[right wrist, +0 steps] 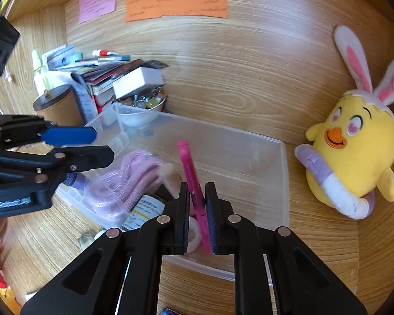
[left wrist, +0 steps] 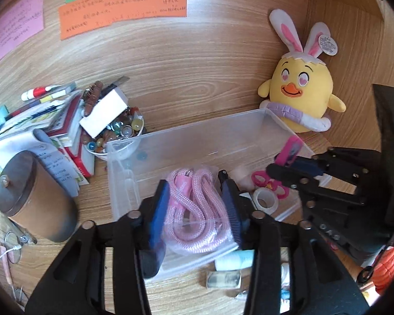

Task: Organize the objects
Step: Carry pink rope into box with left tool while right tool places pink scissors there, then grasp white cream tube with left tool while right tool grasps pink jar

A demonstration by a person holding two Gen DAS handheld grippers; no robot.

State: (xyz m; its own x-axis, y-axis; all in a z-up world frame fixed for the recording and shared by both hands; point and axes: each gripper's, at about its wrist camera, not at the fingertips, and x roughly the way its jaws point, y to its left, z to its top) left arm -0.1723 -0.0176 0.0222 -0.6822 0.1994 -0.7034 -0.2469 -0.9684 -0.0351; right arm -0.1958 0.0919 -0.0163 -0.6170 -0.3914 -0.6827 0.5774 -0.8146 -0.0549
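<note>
**A:** Left wrist view first. The left gripper (left wrist: pixel 197 204) hangs over the clear plastic bin (left wrist: pixel 197 136), its blue pads either side of the bagged pink rope (left wrist: pixel 194 210) lying in the bin.

**B:** Gripping it?

**A:** Can't tell; the pads sit close against the bag, but real pressure isn't clear. Beside the rope lie a roll of tape (left wrist: pixel 265 200) and pink scissors (left wrist: pixel 262 179). The right gripper (left wrist: pixel 293 158) comes in from the right, carrying a pink utility knife (left wrist: pixel 289 152) above the bin's right end.

**B:** And the right wrist view?

**A:** The right gripper (right wrist: pixel 197 210) is narrow, jaws pinched on the pink utility knife (right wrist: pixel 190 173), which stands upright over the clear plastic bin (right wrist: pixel 249 157). The pink rope (right wrist: pixel 126 181) fills the bin's left part, the left gripper (right wrist: pixel 92 144) just above it. A yellow plush chick (right wrist: pixel 354 157) sits on the desk right of the bin.
</note>
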